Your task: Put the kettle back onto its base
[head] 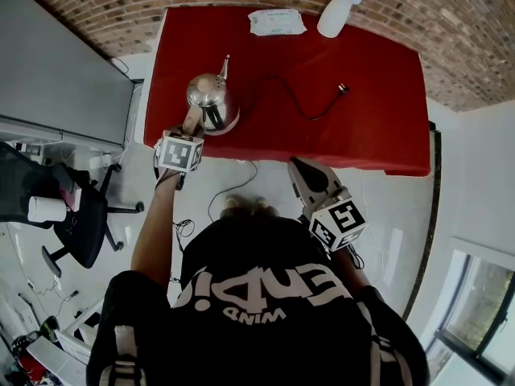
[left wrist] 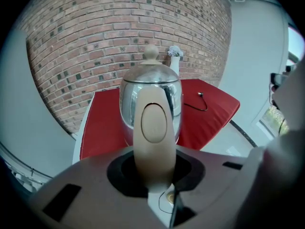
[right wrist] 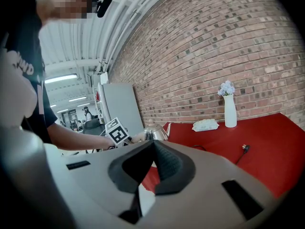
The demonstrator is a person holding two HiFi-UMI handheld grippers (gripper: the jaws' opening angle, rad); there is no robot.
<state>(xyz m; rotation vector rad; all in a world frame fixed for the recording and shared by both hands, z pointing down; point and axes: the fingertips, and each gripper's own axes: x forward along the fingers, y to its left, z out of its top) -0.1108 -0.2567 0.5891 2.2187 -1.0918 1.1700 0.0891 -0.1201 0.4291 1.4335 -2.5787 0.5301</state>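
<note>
Pinching beige handle of polished steel gooseneck kettle between left gripper jaws, gripping from the near side, handle running upright through the gap. Seeing kettle body straight ahead of those jaws, just past them, standing upright over near-left part of red worktop, spout pointing away. Not managing to tell whether sitting on its base or lifted: underside hidden behind the jaws. Tracing thin black power cord from beside the kettle out to the right of left jaws, ending in plug lying on the worktop. Noting grey cabinet off to the left of left jaws, beside the worktop. Holding right gripper off the worktop's near edge, well apart from kettle, jaws pressed together at the tips, pinching nothing. Looking past right jaws: kettle dead ahead, flat white packet and white vase with pale flowers ahead-right, far off, against brick wall.
</note>
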